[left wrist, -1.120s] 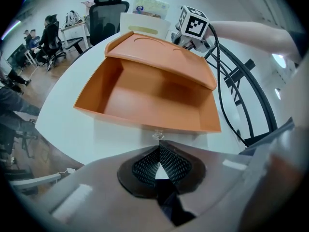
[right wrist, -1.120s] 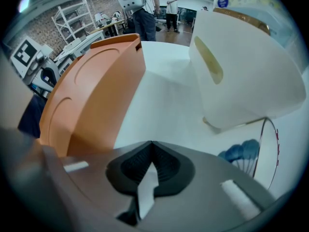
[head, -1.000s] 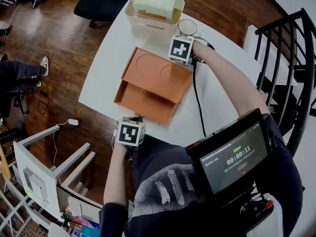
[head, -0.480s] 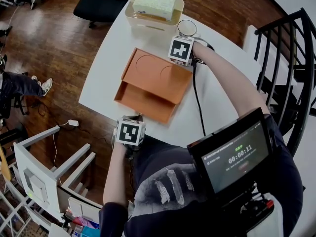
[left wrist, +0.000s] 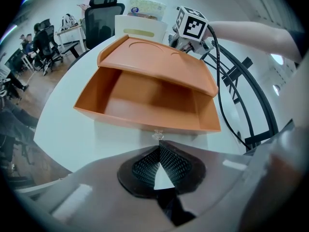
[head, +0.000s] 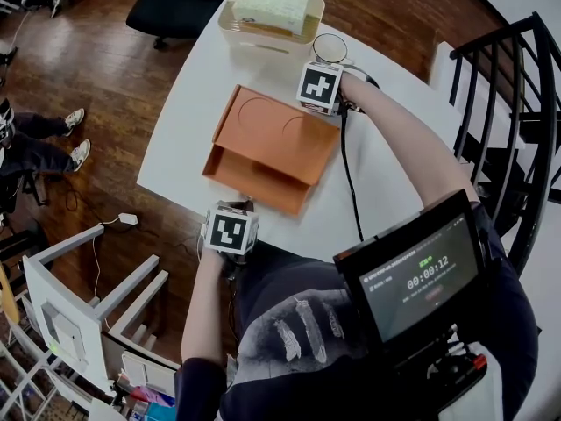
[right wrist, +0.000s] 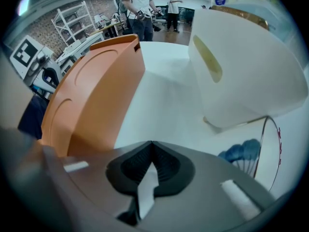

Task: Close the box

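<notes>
An orange box [head: 272,147] lies on the white table [head: 386,191]. Its lid [left wrist: 154,62] hangs partway down over the tray, leaving a gap at the front that shows the bare inside [left wrist: 145,100]. My left gripper [left wrist: 158,141] is shut and holds nothing. It sits at the table's near edge [head: 235,213], just short of the box's front wall. My right gripper [right wrist: 152,143] is also shut and holds nothing. It is at the lid's far right corner [head: 308,105], with the lid's top [right wrist: 91,95] to its left.
A white bin [head: 272,20] holding a pale yellow block stands behind the box, with a round glass [head: 331,48] beside it. A black cable [head: 351,174] crosses the table. A black chair [head: 175,7], a black railing [head: 517,103] and a white shelf [head: 79,296] surround the table.
The box and both grippers have stayed where they were. Only a person's feet at the far left of the floor have shifted.
</notes>
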The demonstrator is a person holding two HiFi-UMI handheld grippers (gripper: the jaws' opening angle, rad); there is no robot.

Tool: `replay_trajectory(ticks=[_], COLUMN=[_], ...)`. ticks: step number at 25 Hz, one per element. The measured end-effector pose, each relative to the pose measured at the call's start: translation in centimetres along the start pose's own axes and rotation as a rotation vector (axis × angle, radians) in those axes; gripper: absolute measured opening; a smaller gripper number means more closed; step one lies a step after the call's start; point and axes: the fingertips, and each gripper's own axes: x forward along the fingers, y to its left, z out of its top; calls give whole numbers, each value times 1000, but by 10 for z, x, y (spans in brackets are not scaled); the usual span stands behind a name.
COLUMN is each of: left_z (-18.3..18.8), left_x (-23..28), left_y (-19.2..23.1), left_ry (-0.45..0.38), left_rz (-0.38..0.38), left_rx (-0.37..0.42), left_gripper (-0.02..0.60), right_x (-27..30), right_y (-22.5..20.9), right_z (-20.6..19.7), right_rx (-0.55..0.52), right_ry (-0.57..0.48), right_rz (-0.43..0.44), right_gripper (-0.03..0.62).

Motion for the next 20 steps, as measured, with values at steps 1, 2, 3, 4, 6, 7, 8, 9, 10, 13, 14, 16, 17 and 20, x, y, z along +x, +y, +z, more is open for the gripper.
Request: replay_trajectory(ticks=[1, 2, 3, 4, 6, 7, 8, 9, 10, 13, 14, 16, 17, 20], left_z=[0, 0, 1, 2, 5, 6, 8, 9, 9, 9, 10, 13, 13, 14], left_x=[0, 0, 1, 1, 2, 3, 3, 3, 3, 3, 4, 4, 4, 4], left_y=[-1, -2, -4, -6, -11, -12, -12, -11, -12, -13, -13, -11, -10, -11], left_ry=[0, -2, -6, -12, -29, -34, -36, -34, -30, -28, -32, -36, -34, -35], left_rz=[-4, -11, -20, -33, -54, -56, -53, -49, -47, -57, -58, -48, -43, -43], left_rx=[-1, -2, -3, -7, -19, -21, -18, -10, -4, -9, -11, -4, 0, 3], left_gripper=[15, 15, 15, 15, 15, 15, 15, 15, 15, 15, 15, 15, 15, 15], right_x=[0, 0, -1, -1, -1, -1, -1, -1, -1, -1, -1, -1, -1, 0], right_y=[0, 1, 1, 2, 2, 2, 2, 2, 2, 3, 3, 2, 2, 4], right_z=[0, 0, 0, 1, 2, 2, 1, 1, 1, 5, 5, 4, 5, 6], right_rx=[-4, -12, -21, -30, -38, -31, -22, -15, -16, -41, -41, -32, -30, -36], right_ry=[4, 8, 11, 13, 12, 10, 8, 5, 2, -3, -2, 1, 1, -1], right_rz=[1, 1, 0, 0, 4, 5, 5, 5, 5, 6, 4, -1, -2, -4], right_gripper=[5, 5, 5, 5, 5, 5, 5, 5, 5, 5, 5, 5, 5, 5])
